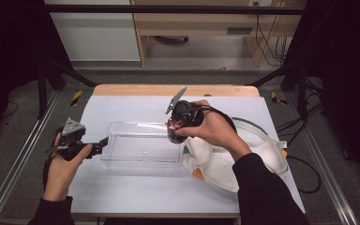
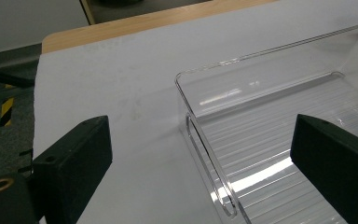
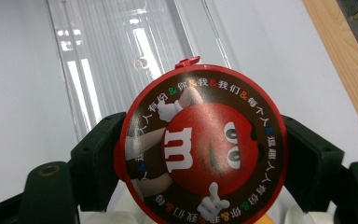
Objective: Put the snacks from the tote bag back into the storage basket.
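A clear plastic bin (image 1: 143, 149) lies on the white table sheet, its ribbed floor bare. My right gripper (image 1: 173, 131) hangs over the bin's right end, shut on a round red candy tin (image 1: 175, 127). In the right gripper view the tin (image 3: 200, 144) sits squeezed between both black pads, its lid with a red cartoon face toward the camera, and the bin (image 3: 121, 51) lies beyond it. My left gripper (image 1: 104, 144) stands open at the bin's left end. In the left gripper view its jaws straddle the bin's end wall (image 2: 209, 158) without touching it.
A white cloth bag (image 1: 236, 154) with a green-edged rim lies crumpled on the table to the right of the bin, under the right forearm. The table's wooden far edge (image 1: 173, 90) runs behind. Metal frame rails flank both sides.
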The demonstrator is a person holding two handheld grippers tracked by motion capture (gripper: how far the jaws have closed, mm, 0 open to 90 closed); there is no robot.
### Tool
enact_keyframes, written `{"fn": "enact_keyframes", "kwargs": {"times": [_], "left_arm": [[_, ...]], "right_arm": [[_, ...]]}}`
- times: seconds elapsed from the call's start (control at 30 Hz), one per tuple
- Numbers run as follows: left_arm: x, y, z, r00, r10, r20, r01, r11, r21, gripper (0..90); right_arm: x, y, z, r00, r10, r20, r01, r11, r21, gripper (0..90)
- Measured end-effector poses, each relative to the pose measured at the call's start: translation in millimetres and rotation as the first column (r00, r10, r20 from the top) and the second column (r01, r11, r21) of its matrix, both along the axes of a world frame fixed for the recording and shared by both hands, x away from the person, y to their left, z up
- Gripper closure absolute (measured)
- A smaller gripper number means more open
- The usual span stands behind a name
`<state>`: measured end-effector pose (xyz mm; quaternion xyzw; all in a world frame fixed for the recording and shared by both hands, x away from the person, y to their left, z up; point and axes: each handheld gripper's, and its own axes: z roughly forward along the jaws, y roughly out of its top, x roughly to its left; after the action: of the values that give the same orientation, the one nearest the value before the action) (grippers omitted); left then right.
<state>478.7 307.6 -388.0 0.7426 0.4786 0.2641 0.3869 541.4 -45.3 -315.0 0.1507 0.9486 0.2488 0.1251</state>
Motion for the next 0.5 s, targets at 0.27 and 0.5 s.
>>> {"fn": "enact_keyframes", "kwargs": {"times": [0.27,0.5], "left_arm": [[-0.4,0.4,0.6,1.0,0.0,0.003,0.0,1.0,-0.001,5.5],[-0.5,1.1,0.9,1.0,0.002,0.003,-0.002,1.0,-0.004,5.5]], "right_arm": [[0.8,5.1,-2.8,1.0,0.002,-0.001,-0.002,1.0,0.002,24.3],[1.8,7.4,-3.1,1.0,0.009,-0.001,-0.009,1.0,0.009,24.3]]}}
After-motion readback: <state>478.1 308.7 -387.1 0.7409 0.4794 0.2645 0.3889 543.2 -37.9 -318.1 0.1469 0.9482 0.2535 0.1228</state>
